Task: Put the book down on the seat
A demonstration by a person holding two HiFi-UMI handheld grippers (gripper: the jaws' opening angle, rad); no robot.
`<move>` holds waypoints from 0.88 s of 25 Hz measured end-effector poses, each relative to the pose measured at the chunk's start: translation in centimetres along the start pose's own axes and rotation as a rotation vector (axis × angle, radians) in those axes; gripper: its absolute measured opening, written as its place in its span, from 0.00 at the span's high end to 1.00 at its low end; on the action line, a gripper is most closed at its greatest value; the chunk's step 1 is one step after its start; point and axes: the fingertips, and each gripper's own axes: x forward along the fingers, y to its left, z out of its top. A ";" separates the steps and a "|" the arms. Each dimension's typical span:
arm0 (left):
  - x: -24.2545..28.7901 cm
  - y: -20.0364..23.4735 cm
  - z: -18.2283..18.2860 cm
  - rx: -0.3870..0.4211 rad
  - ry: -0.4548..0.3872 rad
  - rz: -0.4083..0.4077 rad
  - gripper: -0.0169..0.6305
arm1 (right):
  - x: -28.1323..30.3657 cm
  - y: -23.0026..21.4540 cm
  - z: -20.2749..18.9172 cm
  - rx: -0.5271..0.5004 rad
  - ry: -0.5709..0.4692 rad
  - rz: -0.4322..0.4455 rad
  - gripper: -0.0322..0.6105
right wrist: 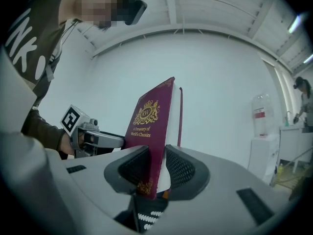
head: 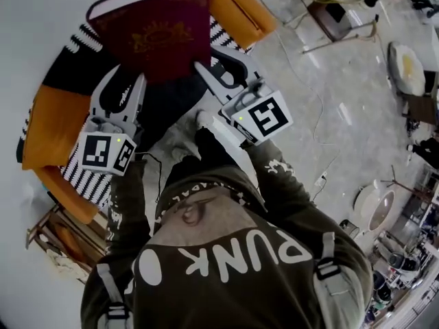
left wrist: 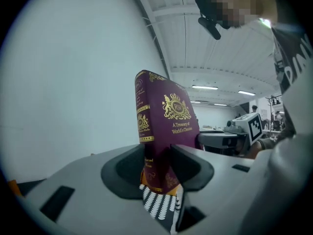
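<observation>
Where the orange seat (head: 56, 123) lies under a striped throw (head: 96, 184), the maroon book (head: 154, 33) is held over it. The jaws of the left gripper (head: 127, 82) and right gripper (head: 209, 62) each pinch a near corner. Gold print (left wrist: 185, 127) reads "A Treasury of World's Classics" beneath an "RW" crest (left wrist: 176, 106).

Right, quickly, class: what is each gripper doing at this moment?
Left gripper: closed on the book.
Right gripper: closed on the same book.

Maroon hardcover book (head: 154, 36), gold crest, cover up, over orange seat (head: 240, 12).
</observation>
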 end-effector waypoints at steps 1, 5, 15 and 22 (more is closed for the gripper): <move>1.5 -0.4 -0.3 0.001 0.009 -0.020 0.75 | -0.4 -1.3 -0.4 0.006 0.003 -0.020 0.77; 6.7 -1.3 -2.0 0.003 0.048 -0.073 0.75 | -1.0 -6.1 -2.7 0.027 0.030 -0.063 0.77; 16.0 2.7 -15.3 -0.070 0.221 -0.172 0.75 | 2.7 -12.2 -16.6 0.160 0.170 -0.140 0.77; 21.4 7.2 -30.8 -0.133 0.342 -0.209 0.75 | 6.7 -15.0 -32.7 0.277 0.279 -0.182 0.77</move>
